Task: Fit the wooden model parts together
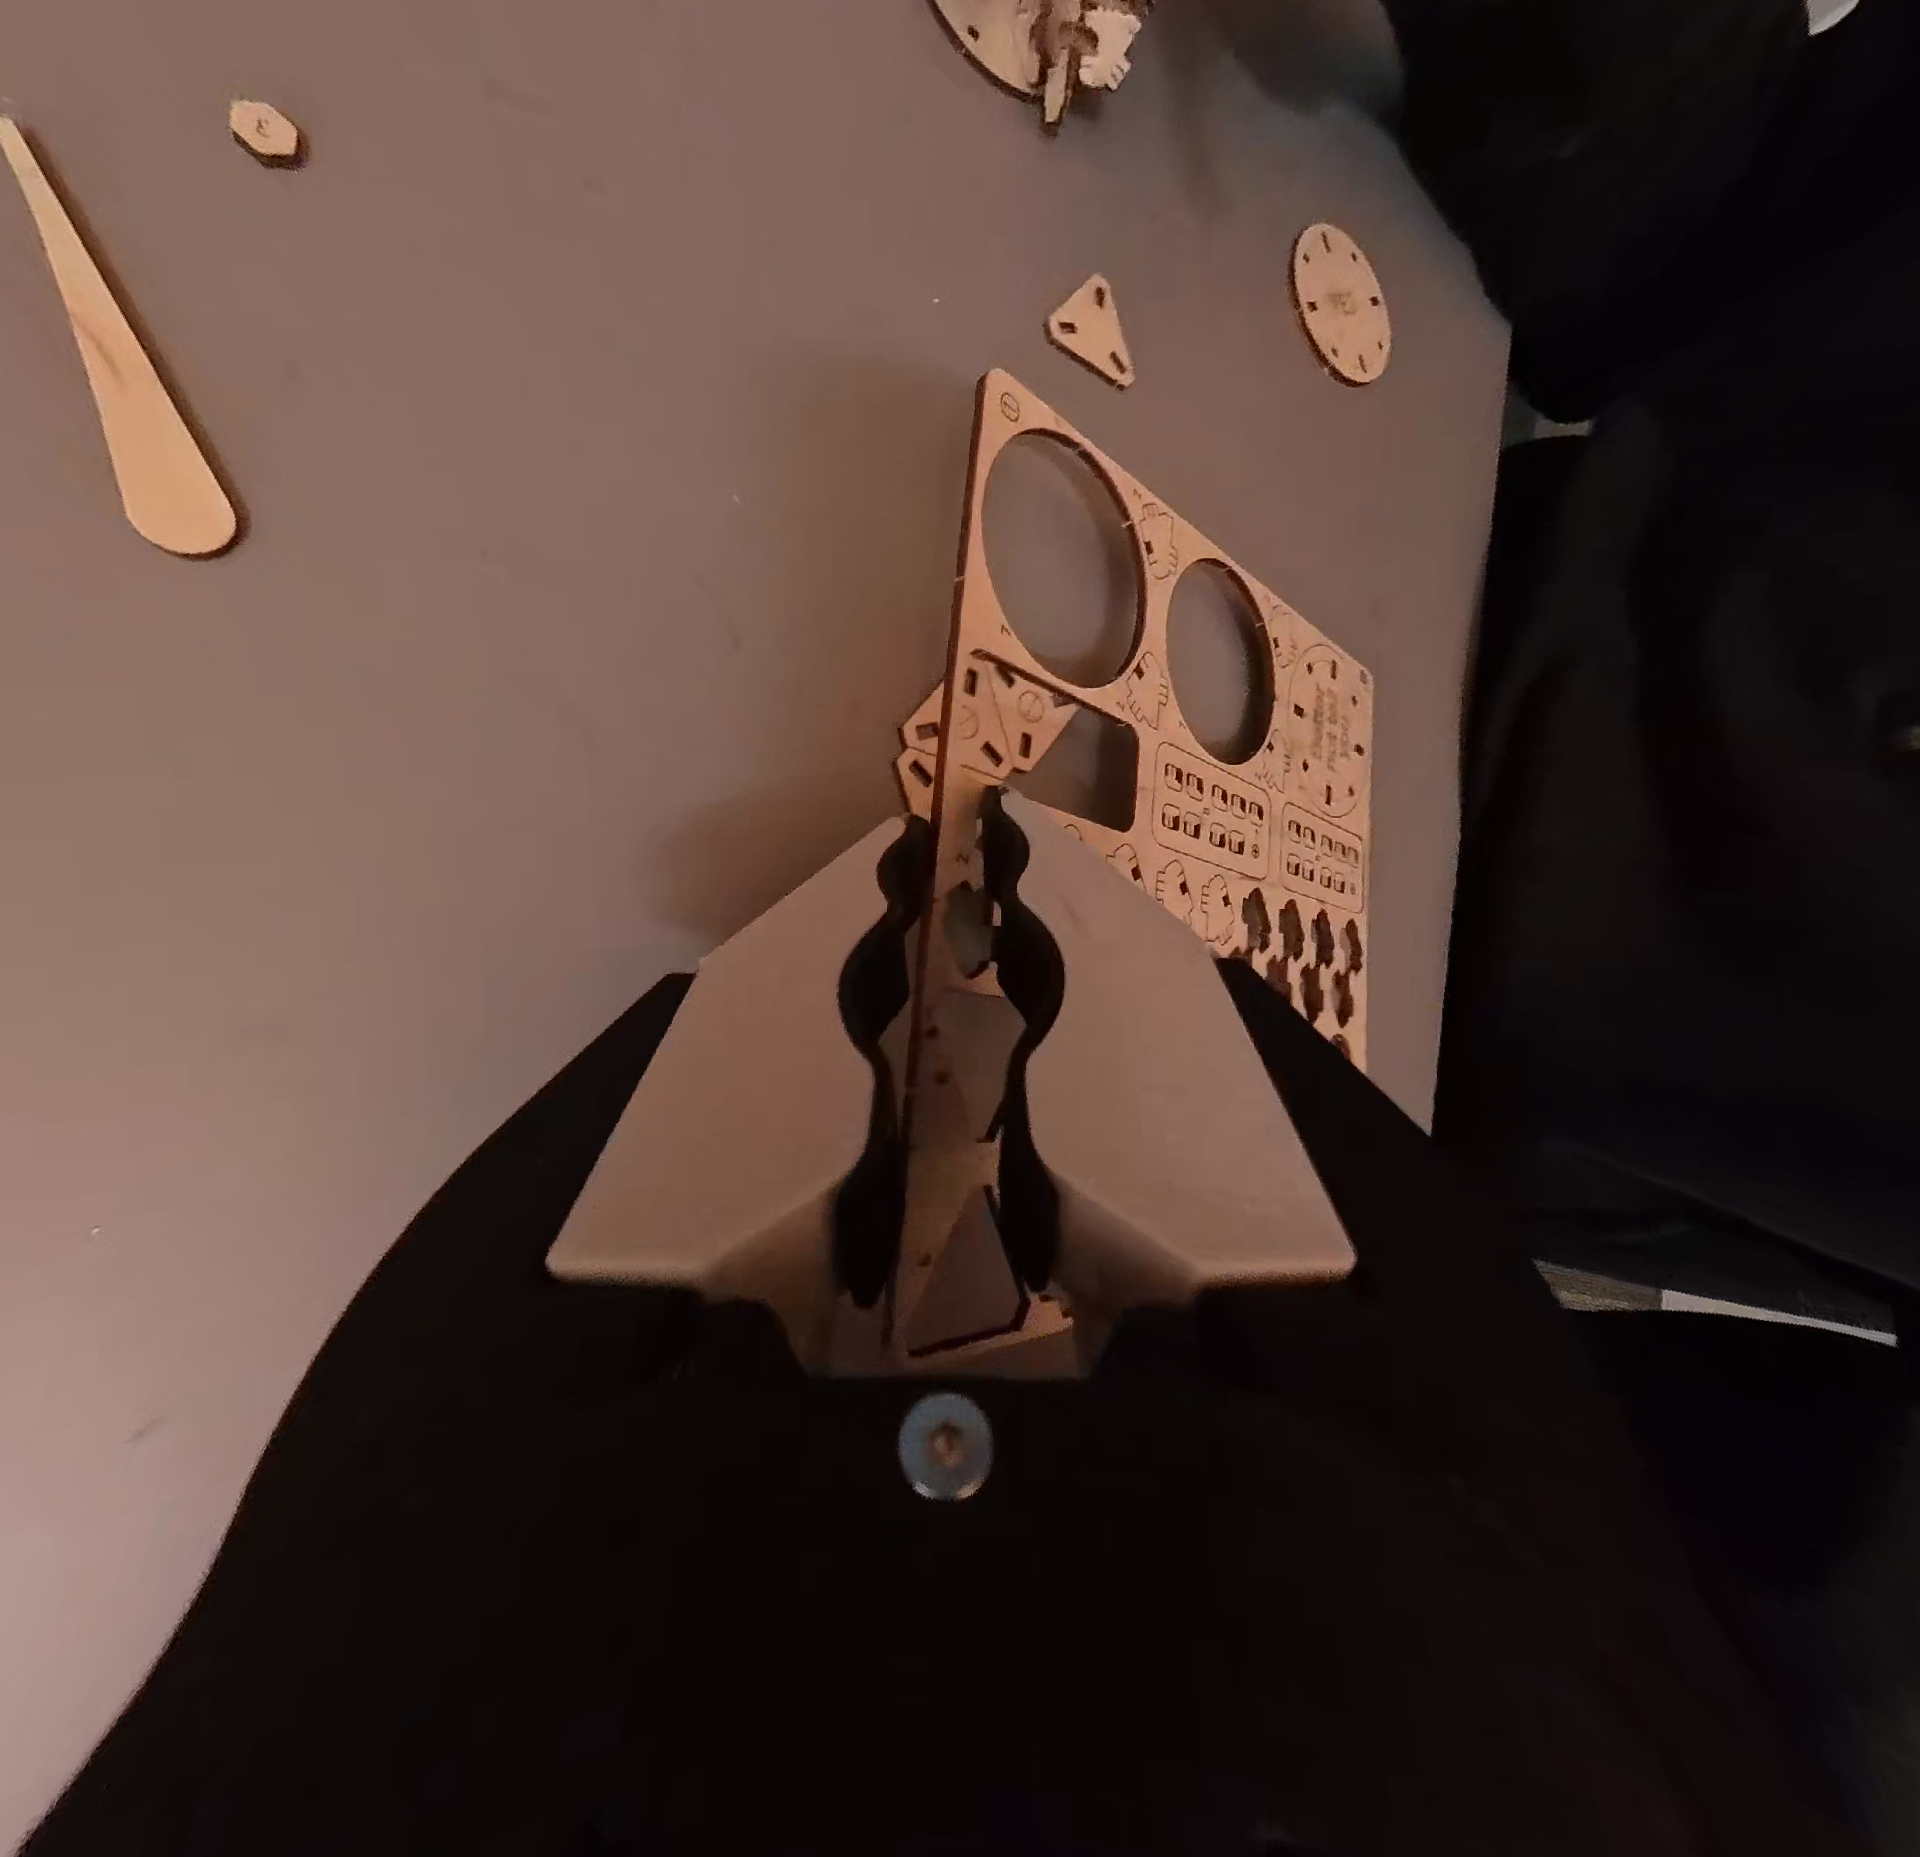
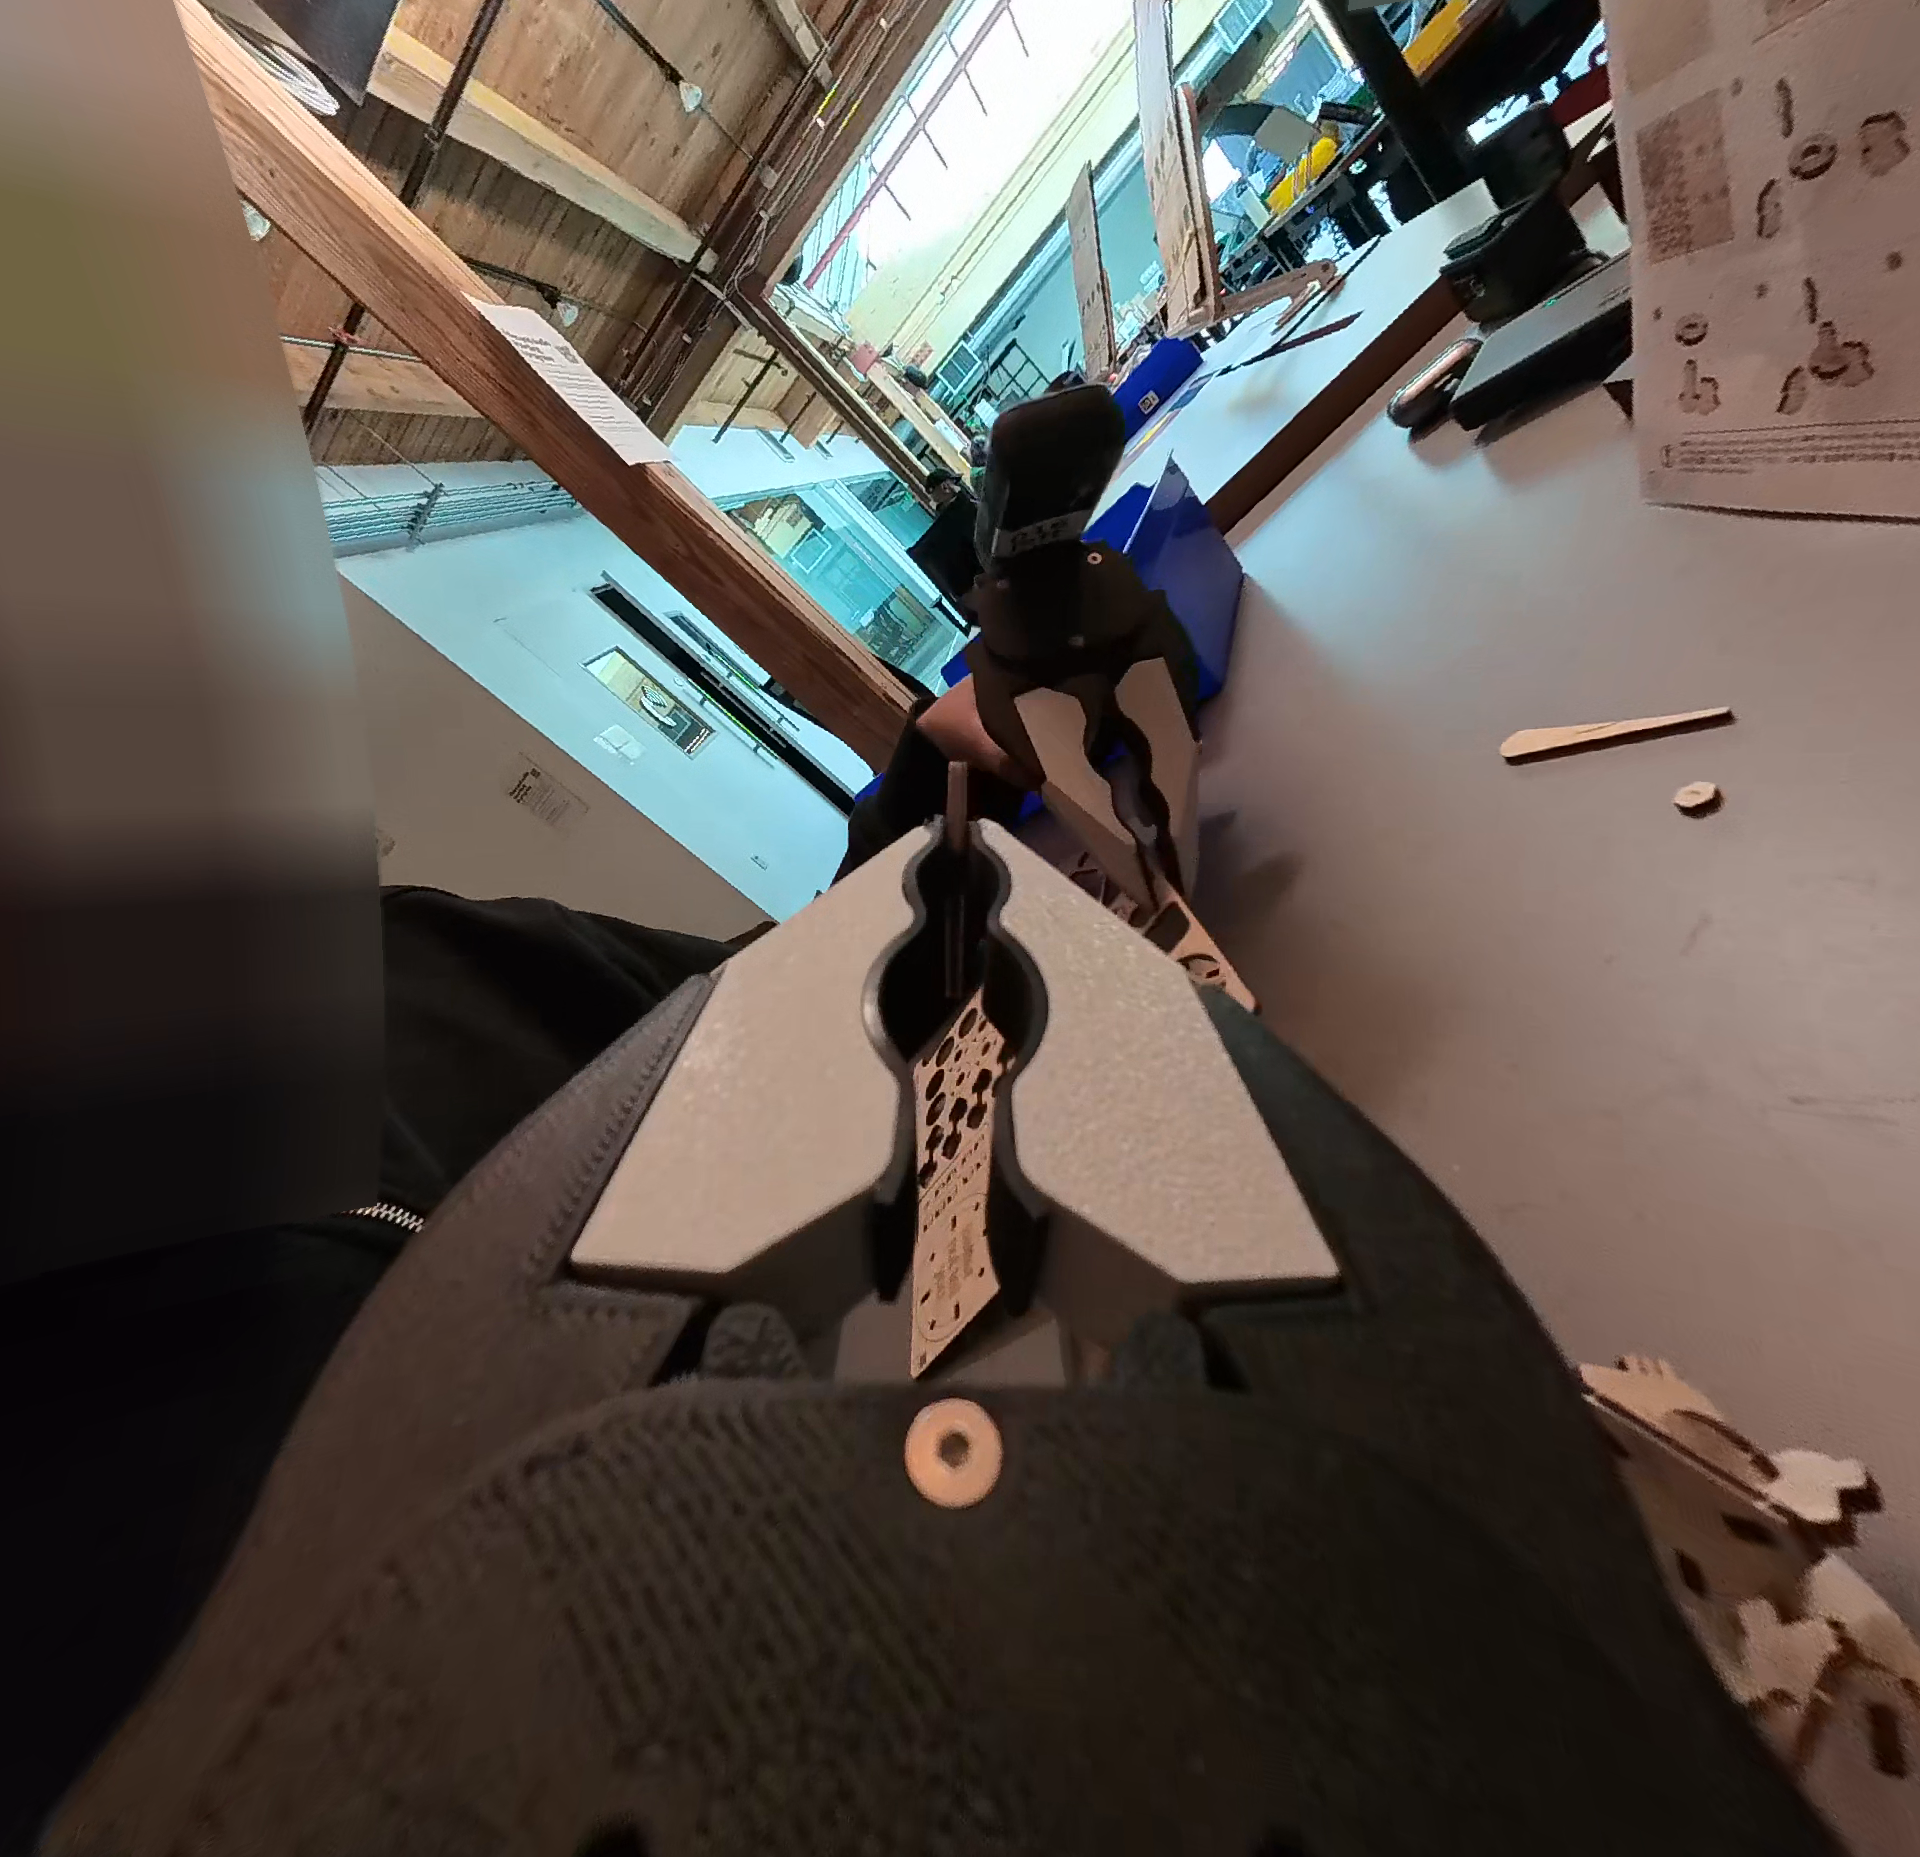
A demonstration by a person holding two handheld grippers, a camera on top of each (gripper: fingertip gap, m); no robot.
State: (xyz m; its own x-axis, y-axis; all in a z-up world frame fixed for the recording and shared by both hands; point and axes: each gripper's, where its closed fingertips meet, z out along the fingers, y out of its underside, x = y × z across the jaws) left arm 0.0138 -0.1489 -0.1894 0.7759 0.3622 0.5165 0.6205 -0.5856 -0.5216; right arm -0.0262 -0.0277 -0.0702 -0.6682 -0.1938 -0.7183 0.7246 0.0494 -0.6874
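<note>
Left wrist view: your left gripper [image 1: 951, 820] straddles the wooden sheet [image 1: 1195, 664], which stands on edge over the desk [image 1: 520, 560]. One pad [image 1: 899, 872] touches it; you can't tell whether the other presses. Beyond the sheet lie a triangle piece [image 1: 1091, 332] and a slotted disc [image 1: 1340, 303]; far left of it, a long stick [image 1: 114, 353].

Right wrist view: your right gripper [image 2: 961, 851] has its jaws clenched on the sheet's thin edge. Most of the sheet is hidden behind the fingers.
</note>
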